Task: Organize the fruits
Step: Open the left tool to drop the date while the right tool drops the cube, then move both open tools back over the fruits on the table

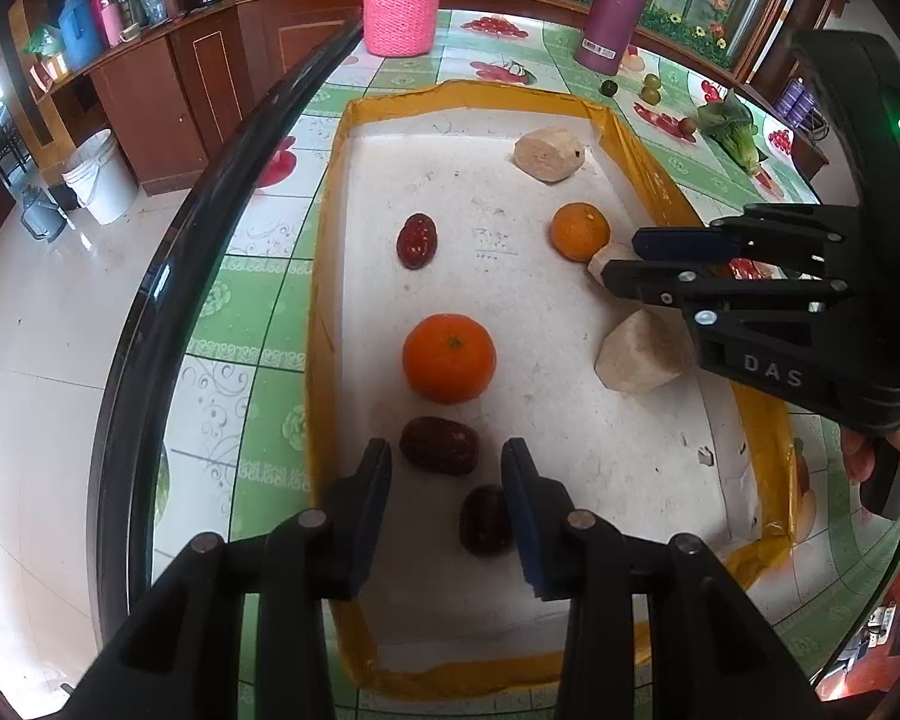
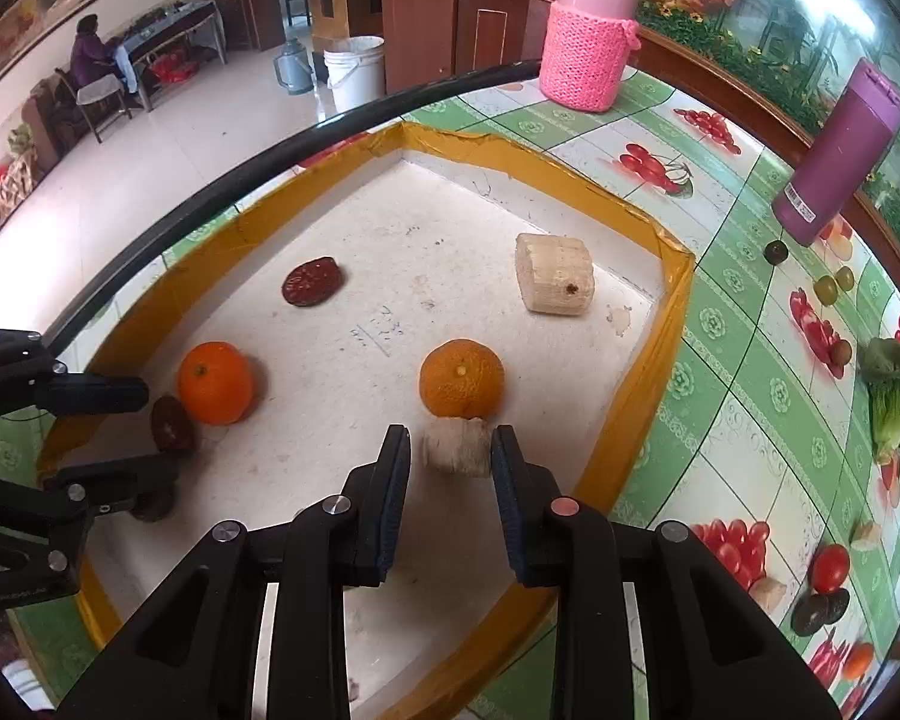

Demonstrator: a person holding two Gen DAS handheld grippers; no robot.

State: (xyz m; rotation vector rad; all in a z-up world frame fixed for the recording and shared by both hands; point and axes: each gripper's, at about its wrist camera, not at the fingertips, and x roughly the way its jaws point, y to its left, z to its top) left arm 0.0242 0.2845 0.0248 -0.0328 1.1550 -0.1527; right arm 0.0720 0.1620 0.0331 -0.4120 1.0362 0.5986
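Note:
A shallow white tray with a yellow rim (image 1: 330,192) (image 2: 672,324) holds the fruit. In the left wrist view it holds a large orange (image 1: 449,357), a smaller orange (image 1: 579,230), a red date (image 1: 417,240), two dark dates (image 1: 439,445) (image 1: 485,519) and pale root chunks (image 1: 549,153) (image 1: 642,354). My left gripper (image 1: 447,468) is open over the dark dates. My right gripper (image 2: 450,450) is open, with a small pale chunk (image 2: 457,447) between its fingertips, just in front of the smaller orange (image 2: 462,378).
A pink knit-covered jar (image 1: 399,6) and a purple bottle (image 1: 615,6) stand at the table's far end. Small green and dark fruits (image 2: 825,288) and a leafy vegetable (image 2: 894,396) lie right of the tray. The table's black edge (image 1: 168,276) runs on the left, with floor and a white bucket (image 1: 99,177) beyond.

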